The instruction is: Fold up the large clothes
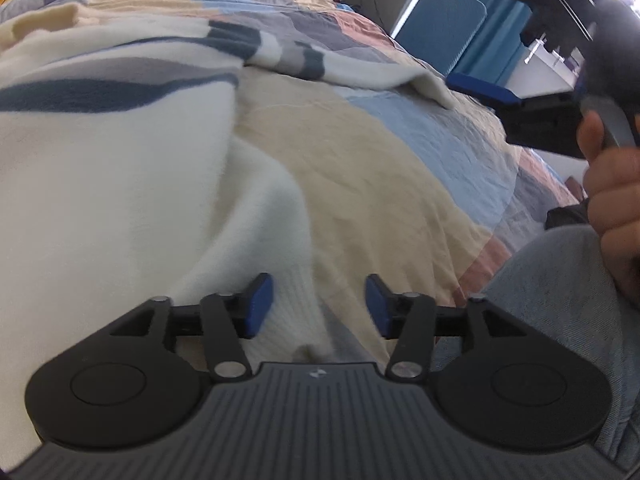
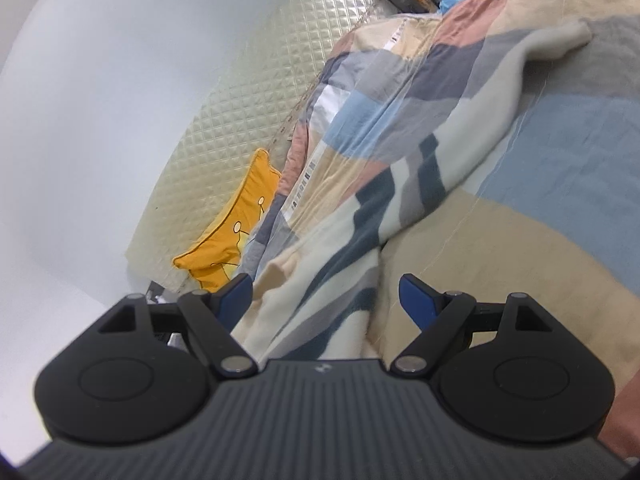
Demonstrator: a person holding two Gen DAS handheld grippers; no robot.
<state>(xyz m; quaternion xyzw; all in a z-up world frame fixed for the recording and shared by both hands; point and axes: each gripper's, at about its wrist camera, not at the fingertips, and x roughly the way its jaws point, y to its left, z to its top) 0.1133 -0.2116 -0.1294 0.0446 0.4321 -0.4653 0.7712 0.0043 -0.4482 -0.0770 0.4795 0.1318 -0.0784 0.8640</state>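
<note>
Cream knit sweater with navy and grey stripes [image 1: 100, 152] is lying on the patchwork bed quilt [image 1: 360, 152]; left claw [image 1: 319, 306] and right claw [image 2: 326, 302] are gaping wide above the sweater, gripping nothing.

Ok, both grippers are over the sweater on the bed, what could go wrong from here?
1. The left gripper is open over the sweater hem, which lies on the quilt; closing may pinch quilt too.
2. The right gripper is open over bunched striped folds; it may grab several layers.
3. One sleeve trails far off and could drag.
</note>
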